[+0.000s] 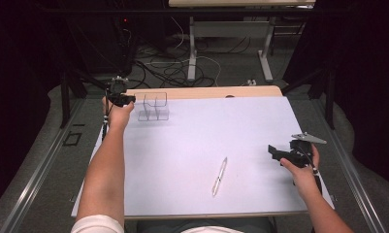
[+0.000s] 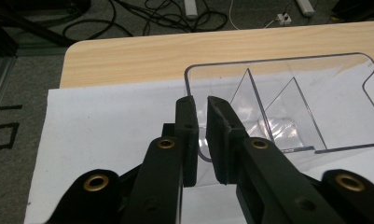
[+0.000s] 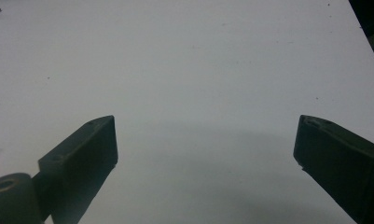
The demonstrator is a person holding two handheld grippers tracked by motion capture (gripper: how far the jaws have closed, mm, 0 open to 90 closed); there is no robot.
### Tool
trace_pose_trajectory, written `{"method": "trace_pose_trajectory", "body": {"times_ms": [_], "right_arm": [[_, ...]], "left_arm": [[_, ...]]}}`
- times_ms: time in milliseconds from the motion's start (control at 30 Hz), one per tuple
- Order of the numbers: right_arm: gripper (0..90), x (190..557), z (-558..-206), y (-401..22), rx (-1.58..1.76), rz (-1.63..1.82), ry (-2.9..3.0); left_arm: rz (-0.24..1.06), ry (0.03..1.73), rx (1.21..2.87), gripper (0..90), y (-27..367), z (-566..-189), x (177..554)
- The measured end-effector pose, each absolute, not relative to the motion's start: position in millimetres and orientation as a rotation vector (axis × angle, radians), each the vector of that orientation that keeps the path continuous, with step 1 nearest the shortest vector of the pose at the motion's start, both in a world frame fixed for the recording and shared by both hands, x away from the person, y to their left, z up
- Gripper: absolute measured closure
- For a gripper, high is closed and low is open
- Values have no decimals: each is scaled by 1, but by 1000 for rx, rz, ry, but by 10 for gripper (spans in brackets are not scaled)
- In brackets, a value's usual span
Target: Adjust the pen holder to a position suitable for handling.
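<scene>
Near the white worktop's far left corner, the left gripper pinches the clear plastic divided organizer's wall, while the right gripper gapes wide beside a clear pen lying near the front edge.

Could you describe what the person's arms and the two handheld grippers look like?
Both grippers are black. The left gripper has flat rectangular pads on linked bars with brass-coloured rivets. The right gripper carries a grey three-cornered plate on top, and its jaws are blocky and matte. The forearms are bare; a white short sleeve shows at the left arm.
</scene>
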State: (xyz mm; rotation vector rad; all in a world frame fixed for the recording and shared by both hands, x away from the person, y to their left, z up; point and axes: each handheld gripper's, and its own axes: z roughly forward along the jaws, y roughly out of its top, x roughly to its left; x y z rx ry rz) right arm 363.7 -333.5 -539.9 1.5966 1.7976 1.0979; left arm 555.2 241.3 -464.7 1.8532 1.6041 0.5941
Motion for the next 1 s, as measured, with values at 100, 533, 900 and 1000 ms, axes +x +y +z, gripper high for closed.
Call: {"method": "trace_pose_trajectory", "body": {"times_ms": [100, 533, 900, 1000], "right_arm": [[59, 364, -540, -333, 1596, 1097, 1798], [59, 364, -540, -333, 1592, 1099, 1802], [61, 365, -541, -332, 1582, 1096, 1815], [61, 365, -541, -331, 1583, 1098, 1815]], "left_arm": [[584, 1620, 1856, 865, 242, -466, 556], [516, 1678, 1822, 889, 244, -464, 555], [472, 1707, 1814, 892, 239, -462, 555], [442, 1704, 1810, 892, 231, -461, 554]]}}
